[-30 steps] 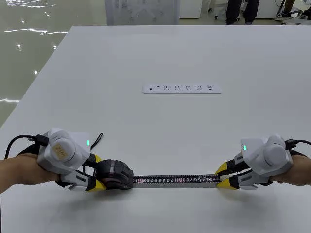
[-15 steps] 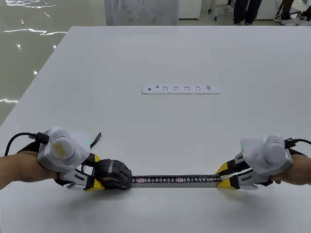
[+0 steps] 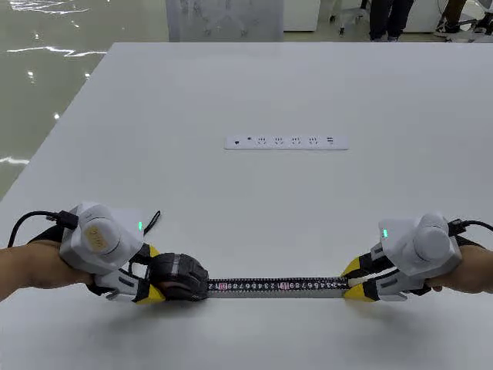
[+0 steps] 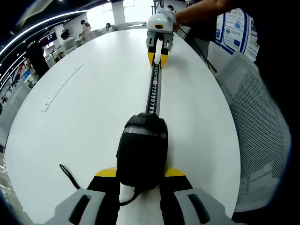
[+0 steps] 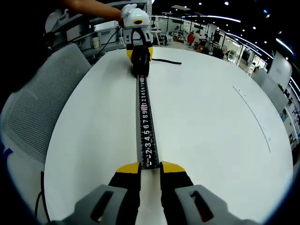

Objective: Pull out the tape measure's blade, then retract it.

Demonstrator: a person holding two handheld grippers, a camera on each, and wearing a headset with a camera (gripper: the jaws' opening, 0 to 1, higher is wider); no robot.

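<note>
Black plastic, the tape measure's case (image 3: 179,276) lies on the white surface (image 3: 269,208), on the person's side of the power strip (image 3: 286,142) and out past its left end. The left tongs (image 3: 154,274) are clamped on that case from behind, 1 yellow tip on each flank. From the case's mouth the blade (image 3: 277,286) runs flat along the surface, parallel to the power strip and well apart from it, as far as the right tongs (image 3: 353,280). These sit just beyond the strip's right end, on the person's side too. Their 2 tips are pinched together on the blade's free end, as the right gripper view shows plainly, with the printed scale leading away toward the case. A thin black cord (image 3: 154,222) trails between the left tongs and the power strip. By my reckoning the 1st half of the job is done or very nearly so: a good run of blade is out and drawn straight between the 2 hands. What remains is the 2nd half, letting the blade go back into the case, and nothing here shows that it has begun.
</note>
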